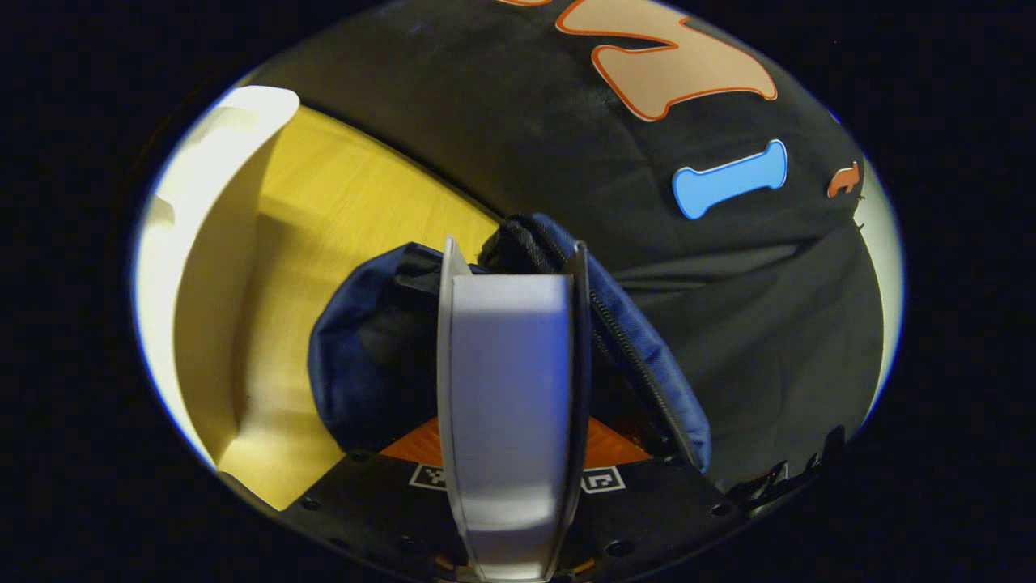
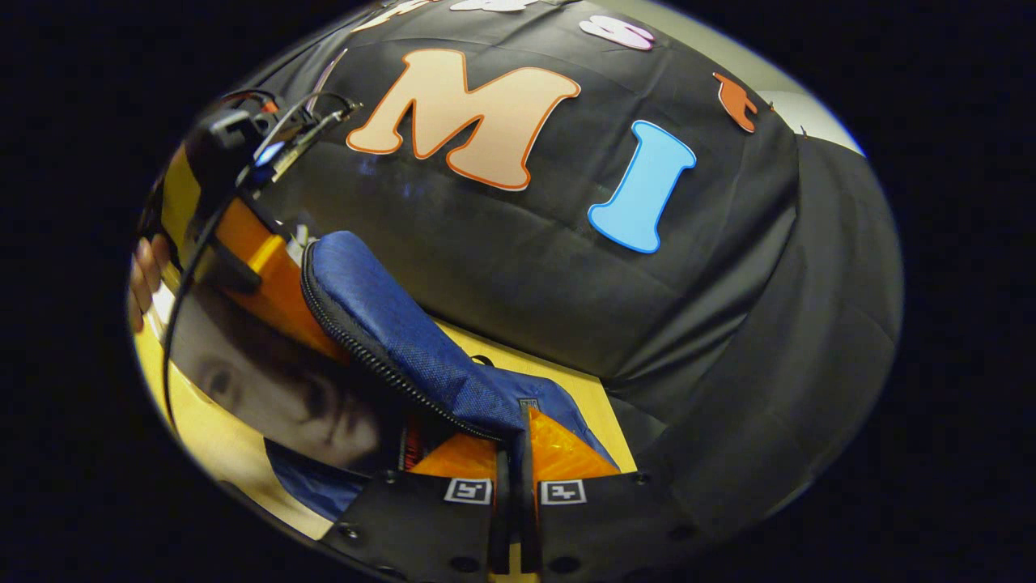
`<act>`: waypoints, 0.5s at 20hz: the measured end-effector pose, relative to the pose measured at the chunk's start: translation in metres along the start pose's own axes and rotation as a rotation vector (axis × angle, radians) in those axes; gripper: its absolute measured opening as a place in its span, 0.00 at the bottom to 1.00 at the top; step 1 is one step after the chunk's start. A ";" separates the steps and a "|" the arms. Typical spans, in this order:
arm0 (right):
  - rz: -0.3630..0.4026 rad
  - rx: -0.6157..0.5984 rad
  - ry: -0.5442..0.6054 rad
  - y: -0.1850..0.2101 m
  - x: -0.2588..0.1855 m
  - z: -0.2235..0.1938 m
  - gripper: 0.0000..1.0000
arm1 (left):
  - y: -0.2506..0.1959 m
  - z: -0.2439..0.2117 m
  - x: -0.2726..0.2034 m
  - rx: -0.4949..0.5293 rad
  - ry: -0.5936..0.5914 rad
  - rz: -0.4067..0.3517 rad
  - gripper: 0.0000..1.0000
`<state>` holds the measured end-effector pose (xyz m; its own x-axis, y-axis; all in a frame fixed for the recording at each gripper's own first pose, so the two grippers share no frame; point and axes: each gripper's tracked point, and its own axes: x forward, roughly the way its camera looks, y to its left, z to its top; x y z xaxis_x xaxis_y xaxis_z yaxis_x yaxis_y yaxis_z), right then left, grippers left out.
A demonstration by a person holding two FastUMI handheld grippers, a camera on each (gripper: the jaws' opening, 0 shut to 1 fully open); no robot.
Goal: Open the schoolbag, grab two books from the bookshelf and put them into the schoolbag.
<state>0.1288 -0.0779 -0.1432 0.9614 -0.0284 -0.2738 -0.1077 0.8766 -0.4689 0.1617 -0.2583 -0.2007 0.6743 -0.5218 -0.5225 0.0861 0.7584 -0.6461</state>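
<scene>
We see our left gripper [image 1: 511, 267] built on a black base plate with round black screws along its edge, orange ribbed panels behind, and two small square black-and-white code tags flanking the fingers. Our right gripper [image 2: 513, 453] carries the same black plate, screws, orange panels and paired tags. In the right gripper view the left gripper's body appears at far left: an orange housing with a black top and thin looping black cables.

Right gripper [image 2: 514, 453] — jaws pinching the schoolbag [image 2: 405, 340] rim.
</scene>
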 end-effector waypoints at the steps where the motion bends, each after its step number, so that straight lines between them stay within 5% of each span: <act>1: 0.006 -0.006 -0.003 0.001 0.001 0.000 0.10 | 0.000 -0.003 0.010 -0.001 0.000 -0.013 0.38; 10: 0.015 -0.025 -0.019 0.004 -0.004 0.000 0.08 | 0.008 -0.008 0.074 -0.085 -0.029 -0.143 0.39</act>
<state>0.1245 -0.0740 -0.1444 0.9643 -0.0061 -0.2649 -0.1279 0.8647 -0.4857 0.2060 -0.2938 -0.2491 0.6803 -0.6101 -0.4063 0.1217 0.6406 -0.7582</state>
